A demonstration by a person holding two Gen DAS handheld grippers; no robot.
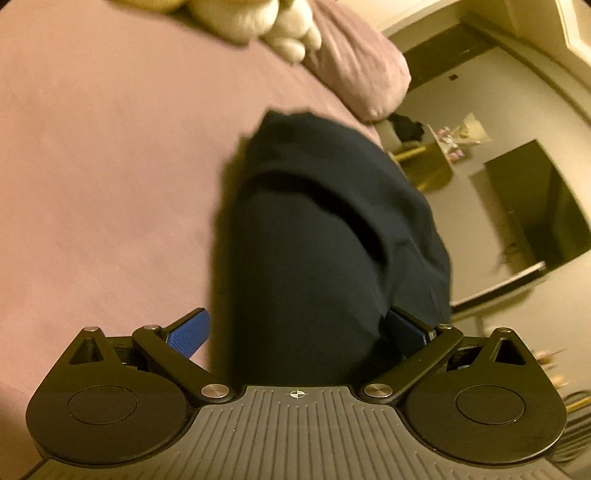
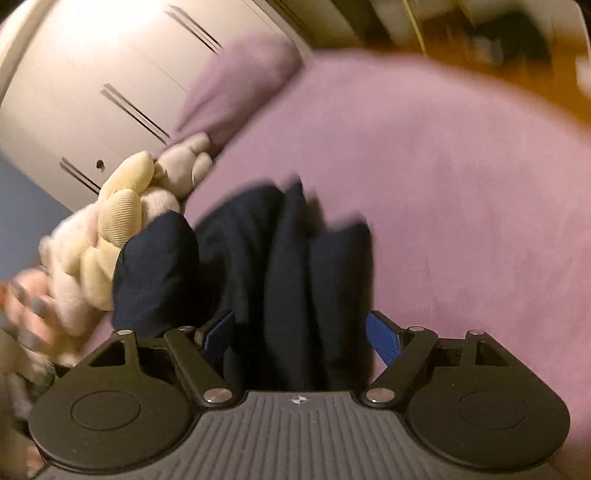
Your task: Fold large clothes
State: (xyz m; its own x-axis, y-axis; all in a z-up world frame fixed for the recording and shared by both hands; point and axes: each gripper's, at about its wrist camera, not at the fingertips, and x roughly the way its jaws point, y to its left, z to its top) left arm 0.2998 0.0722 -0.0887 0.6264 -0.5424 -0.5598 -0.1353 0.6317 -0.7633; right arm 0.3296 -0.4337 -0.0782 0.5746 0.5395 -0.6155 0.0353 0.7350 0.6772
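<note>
A dark navy garment lies bunched on the mauve bed sheet. In the left wrist view it runs up from between my left gripper's blue pads, which stand wide apart with the cloth draped over the space between them. In the right wrist view the same garment hangs in folds between my right gripper's blue pads, also wide apart. Whether either gripper pinches the cloth is hidden. Both views are motion-blurred.
Cream and white plush toys lie on the bed next to the garment, also seen in the left view. A mauve pillow sits at the bed's edge. A white wardrobe and a dark cabinet stand beyond.
</note>
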